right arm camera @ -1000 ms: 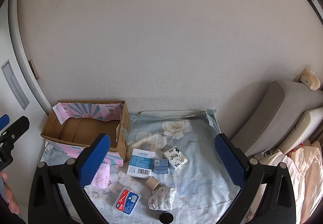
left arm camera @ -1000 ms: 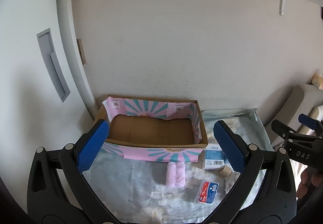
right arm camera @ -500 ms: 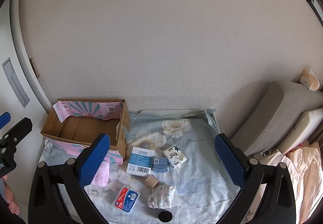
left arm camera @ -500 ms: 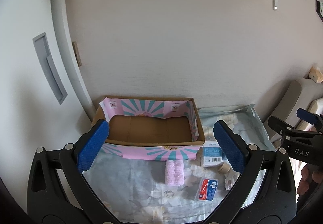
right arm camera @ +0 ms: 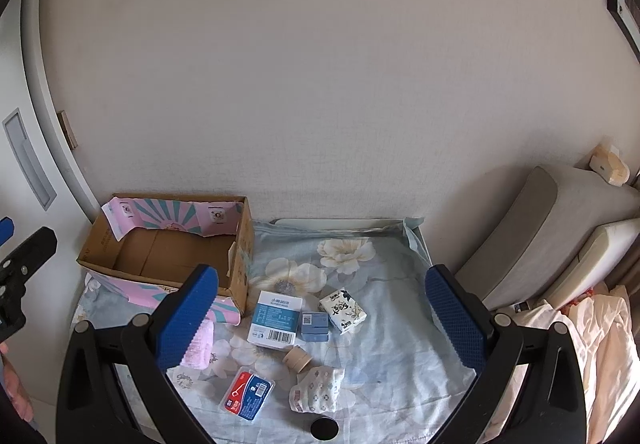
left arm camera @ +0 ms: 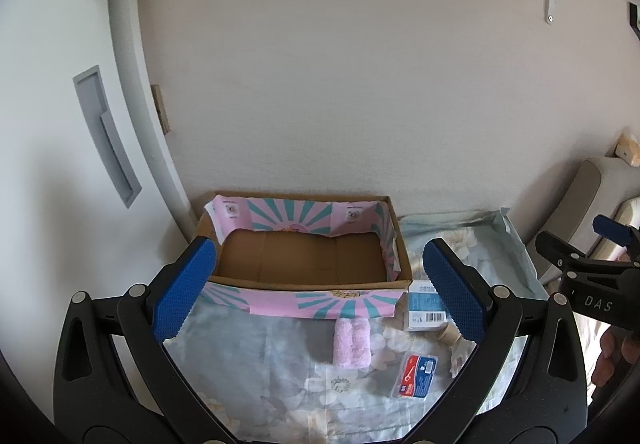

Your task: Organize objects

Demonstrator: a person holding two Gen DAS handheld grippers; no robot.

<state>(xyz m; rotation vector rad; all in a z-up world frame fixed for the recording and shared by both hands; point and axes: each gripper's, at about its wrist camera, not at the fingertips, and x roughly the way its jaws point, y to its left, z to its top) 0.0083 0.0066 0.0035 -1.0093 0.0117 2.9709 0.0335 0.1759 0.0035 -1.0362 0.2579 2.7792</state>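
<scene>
Two hand-held grippers above a table draped in a floral cloth point(right arm camera: 384, 284). Left gripper point(left arm camera: 318, 290): jaws spread wide, holding nothing, framing the cardboard box point(left arm camera: 304, 256), which stands open at the table's far left corner against the wall, with pink-and-teal printed flaps folded in and out. Right gripper point(right arm camera: 320, 320): jaws likewise wide and unloaded, raised over the loose items. Just in front of the box lies a pink rolled towel point(left arm camera: 352, 342); near it, a red-and-blue floss pick case point(right arm camera: 248, 396). To the right of the box, a blue-and-white carton point(right arm camera: 276, 320) touches a small blue box point(right arm camera: 315, 326), with a floral tissue pack point(right arm camera: 343, 310) just beside. Nearer the camera sit a tan tape roll point(right arm camera: 298, 359), a patterned fabric bundle point(right arm camera: 316, 390) and a black round object point(right arm camera: 324, 429). A beige cushion point(right arm camera: 532, 228) leans at the right
</scene>
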